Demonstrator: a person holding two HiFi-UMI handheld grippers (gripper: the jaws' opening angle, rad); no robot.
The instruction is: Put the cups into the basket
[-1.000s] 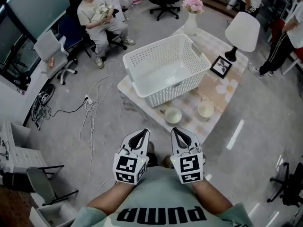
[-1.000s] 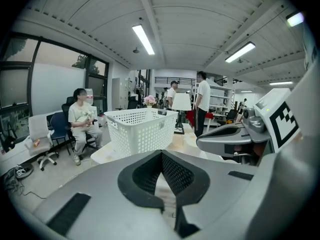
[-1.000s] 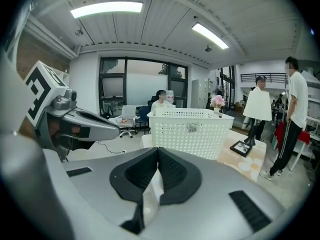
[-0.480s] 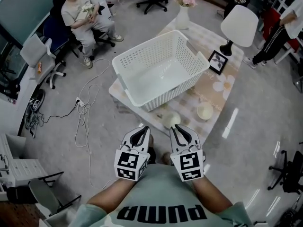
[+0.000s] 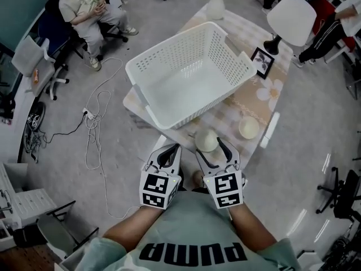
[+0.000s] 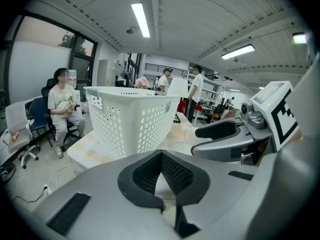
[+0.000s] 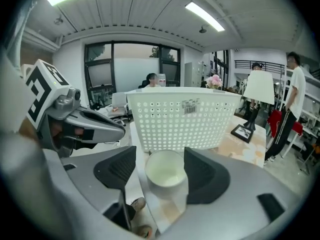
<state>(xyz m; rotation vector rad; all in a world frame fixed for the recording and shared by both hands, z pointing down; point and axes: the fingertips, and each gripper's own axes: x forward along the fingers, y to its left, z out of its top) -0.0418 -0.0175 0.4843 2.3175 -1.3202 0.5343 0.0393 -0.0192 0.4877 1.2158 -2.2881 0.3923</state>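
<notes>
Cup-grasp step: right gripper (image 5: 211,147) fingers just opened, straddling near cup (image 7: 165,174); left gripper (image 5: 170,149) fingers pressed together. Next: pinch, carry into basket (image 5: 175,116).

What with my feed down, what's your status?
Left tongs shut, empty. Right tongs just opened, straddling near cup, not gripping. Second cup on table; basket empty. Nothing blocking.

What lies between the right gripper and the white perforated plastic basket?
A round cream cup, between the right gripper's jaws, which have just been opening; the right gripper view shows it.
</notes>
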